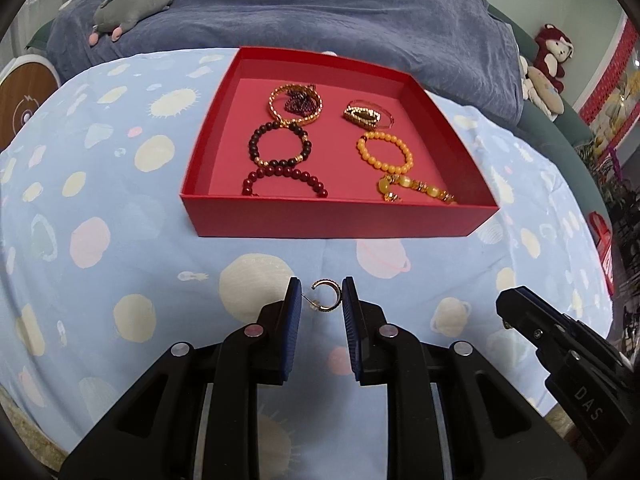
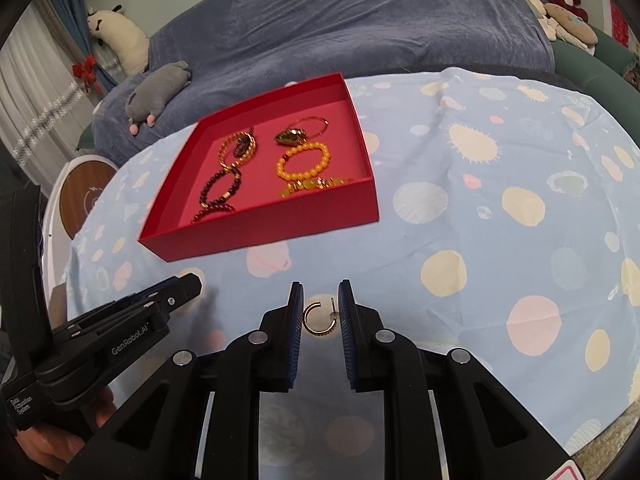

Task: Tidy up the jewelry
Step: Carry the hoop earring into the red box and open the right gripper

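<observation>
My left gripper [image 1: 321, 291] is shut on a small gold hoop earring [image 1: 329, 297]: its post touches the left pad and its hoop the right pad. In the right wrist view, my right gripper [image 2: 320, 296] is shut on a second gold hoop earring [image 2: 317, 319]. Both hang just above the planet-print cloth [image 1: 120, 208], in front of an open red box [image 1: 332, 218]. Inside it lie a dark bead bracelet [image 1: 280, 144], a red bead bracelet [image 1: 286, 178], an orange bead bracelet [image 1: 385, 152], a gold chain [image 1: 295, 106] and a yellow stone bracelet [image 1: 416, 190].
Behind the box is a sofa under a blue blanket [image 1: 320, 8] with a grey plush [image 1: 132, 4] on it. More plush toys [image 1: 552, 60] sit at the right. A round wood-topped stool [image 2: 80, 192] stands at the table's left edge. A hand [image 2: 60, 440] holds the left gripper.
</observation>
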### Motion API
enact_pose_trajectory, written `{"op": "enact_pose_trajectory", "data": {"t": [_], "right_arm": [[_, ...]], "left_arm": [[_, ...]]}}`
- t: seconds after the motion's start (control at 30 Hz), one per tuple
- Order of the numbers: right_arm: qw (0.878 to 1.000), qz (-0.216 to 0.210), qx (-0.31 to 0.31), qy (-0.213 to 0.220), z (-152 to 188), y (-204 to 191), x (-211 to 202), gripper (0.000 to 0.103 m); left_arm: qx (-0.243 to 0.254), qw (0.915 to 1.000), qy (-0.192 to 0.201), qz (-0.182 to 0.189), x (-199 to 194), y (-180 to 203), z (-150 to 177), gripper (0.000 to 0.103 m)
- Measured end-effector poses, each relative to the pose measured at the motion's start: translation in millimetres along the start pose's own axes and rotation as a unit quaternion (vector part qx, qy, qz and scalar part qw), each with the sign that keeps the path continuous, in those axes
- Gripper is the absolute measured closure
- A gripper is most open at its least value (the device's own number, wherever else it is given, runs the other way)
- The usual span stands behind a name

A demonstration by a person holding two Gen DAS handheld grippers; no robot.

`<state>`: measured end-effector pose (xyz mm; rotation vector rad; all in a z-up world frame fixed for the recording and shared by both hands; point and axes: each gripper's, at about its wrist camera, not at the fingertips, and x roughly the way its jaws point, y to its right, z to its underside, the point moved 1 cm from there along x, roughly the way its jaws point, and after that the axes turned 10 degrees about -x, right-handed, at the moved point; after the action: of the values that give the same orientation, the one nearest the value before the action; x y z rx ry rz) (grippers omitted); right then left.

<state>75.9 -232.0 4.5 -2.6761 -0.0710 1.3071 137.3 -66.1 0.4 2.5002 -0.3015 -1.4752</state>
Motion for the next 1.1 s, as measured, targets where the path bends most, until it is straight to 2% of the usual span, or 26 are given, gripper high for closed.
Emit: {"op": "enact_pose_trajectory", "data": {"t": [0.2,0.43,0.73,1.1], "right_arm": [[0.999,-0.010,-0.015,0.026,-22,-13,-13,0.086],[0.997,-0.021,-0.041,0.060,-68,-25,-13,0.086],[0.996,-0.018,-0.057,0.069,-113,-27,21,0.086],[0.998,-0.010,-0.046,0.040,-139,-18,80,0.086]], "left_arm": [[-0.009,0.9997,0.018,0.014,-23,3,-19,0.083],[-0.005,0.9987,0.044,0.026,-34,12,-57,0.083],[0.003,0.9980,0.060,0.021,-10,22,-106,0.082],[0.001,0.9991,0.043,0.003,38,18,-133,0.082]]}}
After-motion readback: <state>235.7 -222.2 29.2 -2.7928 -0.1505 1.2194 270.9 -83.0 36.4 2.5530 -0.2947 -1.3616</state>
